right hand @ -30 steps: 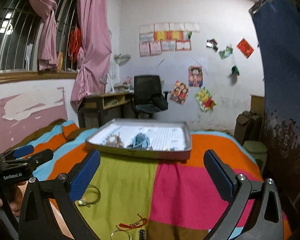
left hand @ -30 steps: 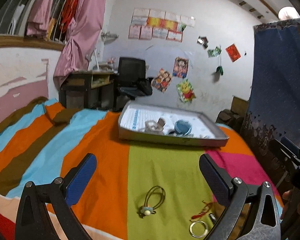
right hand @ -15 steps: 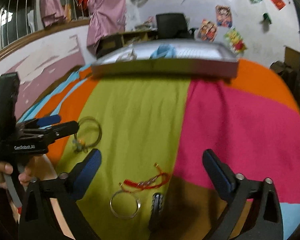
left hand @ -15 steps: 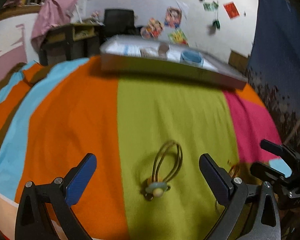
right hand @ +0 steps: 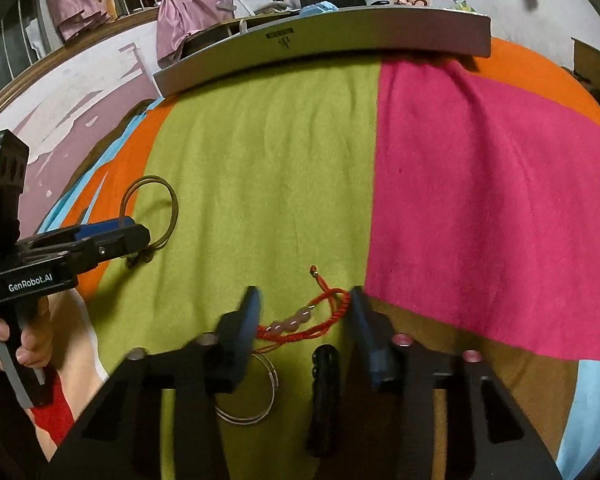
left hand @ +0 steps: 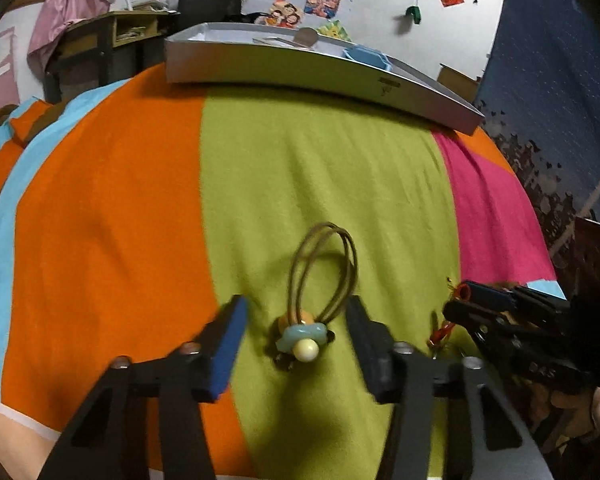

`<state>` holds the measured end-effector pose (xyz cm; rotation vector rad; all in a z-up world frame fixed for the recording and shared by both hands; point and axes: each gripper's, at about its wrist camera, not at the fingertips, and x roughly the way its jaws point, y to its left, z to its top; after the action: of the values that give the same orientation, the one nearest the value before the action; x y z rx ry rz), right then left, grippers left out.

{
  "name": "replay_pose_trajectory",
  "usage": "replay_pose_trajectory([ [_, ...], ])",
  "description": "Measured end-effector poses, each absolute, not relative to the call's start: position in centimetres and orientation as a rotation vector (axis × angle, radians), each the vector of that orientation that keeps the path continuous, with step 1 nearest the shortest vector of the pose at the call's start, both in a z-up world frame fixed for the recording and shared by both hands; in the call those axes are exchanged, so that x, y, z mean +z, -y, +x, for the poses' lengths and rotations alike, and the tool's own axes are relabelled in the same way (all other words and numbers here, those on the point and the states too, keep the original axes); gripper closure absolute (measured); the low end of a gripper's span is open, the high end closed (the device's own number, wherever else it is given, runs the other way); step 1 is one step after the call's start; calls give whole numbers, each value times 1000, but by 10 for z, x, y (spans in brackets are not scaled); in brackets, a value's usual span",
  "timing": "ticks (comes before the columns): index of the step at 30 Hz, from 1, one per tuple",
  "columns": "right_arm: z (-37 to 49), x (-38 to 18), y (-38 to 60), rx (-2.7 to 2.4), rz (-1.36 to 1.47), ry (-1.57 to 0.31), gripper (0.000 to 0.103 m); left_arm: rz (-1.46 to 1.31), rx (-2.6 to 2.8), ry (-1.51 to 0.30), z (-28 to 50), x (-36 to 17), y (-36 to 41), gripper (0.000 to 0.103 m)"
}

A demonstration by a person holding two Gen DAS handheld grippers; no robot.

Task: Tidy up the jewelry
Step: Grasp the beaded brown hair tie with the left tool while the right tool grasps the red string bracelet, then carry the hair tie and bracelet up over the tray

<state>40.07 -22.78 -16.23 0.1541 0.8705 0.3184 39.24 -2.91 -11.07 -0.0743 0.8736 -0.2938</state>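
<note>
Left hand-held gripper [left hand: 296,320] half-open astride hair tie [left hand: 318,280], right hand-held gripper [right hand: 304,316] likewise astride red bracelet [right hand: 304,322]; could pinch blanket [left hand: 300,168].

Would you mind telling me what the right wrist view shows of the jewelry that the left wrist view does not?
Only the right wrist view shows the silver ring, the dark beaded piece and the whole red cord bracelet between the right tongs. Only the left wrist view shows the hair tie's blue and cream charm between the left tongs. Both show the hair tie's loops, the striped blanket and the grey tray.
</note>
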Motion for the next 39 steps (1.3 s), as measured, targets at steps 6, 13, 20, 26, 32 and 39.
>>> replay_pose_trajectory([
  [6, 400, -166, 224, 336, 164, -858, 99, -89, -340, -863, 389, -109, 31, 81],
  [13, 390, -142, 223, 368, 180, -772, 99, -129, -391, -806, 385, -92, 33, 85],
  [20, 386, -99, 233, 362, 183, -666, 99, -137, -424, -748, 384, -63, 49, 85],
  [26, 414, -39, 258, 335, 167, -573, 99, -159, -450, -671, 414, -16, 67, 85],
  [32, 467, 28, 281, 291, 109, -476, 99, -203, -429, -621, 475, 20, 78, 85],
  [39, 536, 39, 302, 239, 159, -493, 99, -214, -344, -622, 532, 16, 87, 84],
])
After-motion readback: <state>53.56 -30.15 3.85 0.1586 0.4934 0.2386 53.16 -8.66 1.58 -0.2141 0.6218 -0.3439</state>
